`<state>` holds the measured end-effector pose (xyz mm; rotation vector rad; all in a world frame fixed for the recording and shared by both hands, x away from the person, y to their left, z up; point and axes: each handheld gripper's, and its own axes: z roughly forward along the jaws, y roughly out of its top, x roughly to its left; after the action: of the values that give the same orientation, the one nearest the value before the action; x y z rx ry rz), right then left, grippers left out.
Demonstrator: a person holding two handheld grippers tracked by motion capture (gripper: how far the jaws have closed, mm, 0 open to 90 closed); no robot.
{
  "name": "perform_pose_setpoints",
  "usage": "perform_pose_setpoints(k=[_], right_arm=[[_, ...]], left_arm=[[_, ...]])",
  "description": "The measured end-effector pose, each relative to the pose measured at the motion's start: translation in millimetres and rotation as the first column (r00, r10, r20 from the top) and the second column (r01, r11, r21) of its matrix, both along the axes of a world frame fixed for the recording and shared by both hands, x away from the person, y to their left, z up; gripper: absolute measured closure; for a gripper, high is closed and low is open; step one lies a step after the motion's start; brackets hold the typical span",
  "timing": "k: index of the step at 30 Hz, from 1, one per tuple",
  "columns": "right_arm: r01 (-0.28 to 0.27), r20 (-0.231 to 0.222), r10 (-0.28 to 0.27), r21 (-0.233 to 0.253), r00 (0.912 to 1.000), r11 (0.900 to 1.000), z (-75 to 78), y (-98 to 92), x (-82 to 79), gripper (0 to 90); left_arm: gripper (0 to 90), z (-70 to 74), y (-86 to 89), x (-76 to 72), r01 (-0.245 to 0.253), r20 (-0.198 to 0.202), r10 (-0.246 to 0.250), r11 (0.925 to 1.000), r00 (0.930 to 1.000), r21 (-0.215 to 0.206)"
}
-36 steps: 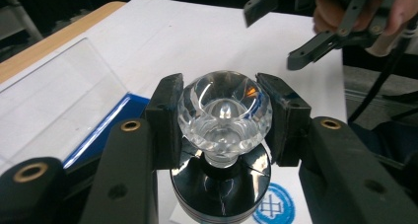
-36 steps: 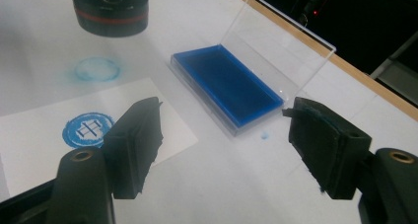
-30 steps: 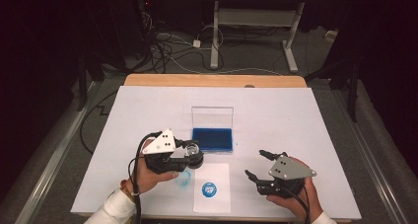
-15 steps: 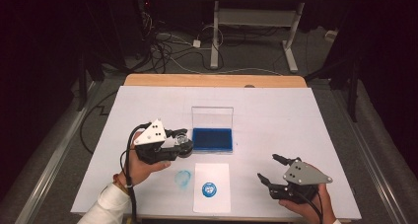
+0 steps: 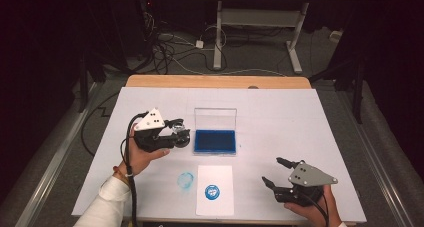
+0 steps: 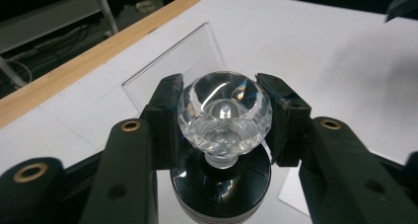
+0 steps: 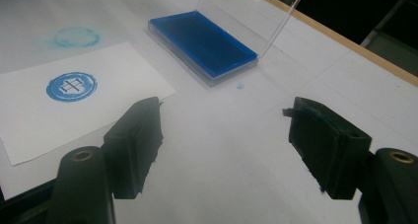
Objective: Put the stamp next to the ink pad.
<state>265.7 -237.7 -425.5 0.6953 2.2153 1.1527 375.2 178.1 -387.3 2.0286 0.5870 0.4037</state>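
Step in hand: stamping work; by the look of it, carrying the stamp (image 6: pixel 224 116) away from the paper, or toward the ink pad for fresh ink.
Left gripper (image 5: pixel 181 133): clamped on the stamp's faceted clear knob, one black pad on each side, seen plainly in the left gripper view.
Stamp: upright between the jaws, black round base below the crystal knob; held just left of the ink pad case, apparently lifted off the table, though contact cannot be told for sure.
Ink pad (image 5: pixel 215 140): blue, in an open clear case with the lid (image 5: pixel 215 119) standing up at the far side; sits mid-table.
Paper (image 5: pixel 215 189): white sheet near the front edge, already bearing one round blue imprint (image 7: pixel 72 86).
Smudge (image 5: pixel 185 179): faint blue ring printed straight on the table cover (image 5: pixel 300 112), just left of the paper.
Right gripper (image 5: pixel 274 172): wide open, gripping nothing, resting low near the front right, well apart from the paper and the pad.
Progress: judged well along, one clean print done.
Next move calls for: either setting the stamp down upright on a bare spot beside the case, or lowering it flat onto the blue pad; level base, gentle descent, no tilt.
Risk: wet base brushing the cover and leaving another mark; knob slipping between smooth pads.
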Motion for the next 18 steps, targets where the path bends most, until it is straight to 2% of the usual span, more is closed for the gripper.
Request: perform_pose_setpoints(k=[12,18], right_arm=[[-0.004,0.000,0.004,0.000,1.0000,1.000,0.3,-0.7,3.1,28.7],[-0.009,-0.001,0.009,-0.009,1.0000,1.000,-0.1,-0.3,3.1,28.9]], left_arm=[[54.2,-11.4,0.1,22.6,-0.046,-0.030,0.046,0.9989,0.9985,0.007],[54.2,-17.8,-4.4,31.4,-0.052,-0.046,0.053,0.9986,0.9975,0.013]])
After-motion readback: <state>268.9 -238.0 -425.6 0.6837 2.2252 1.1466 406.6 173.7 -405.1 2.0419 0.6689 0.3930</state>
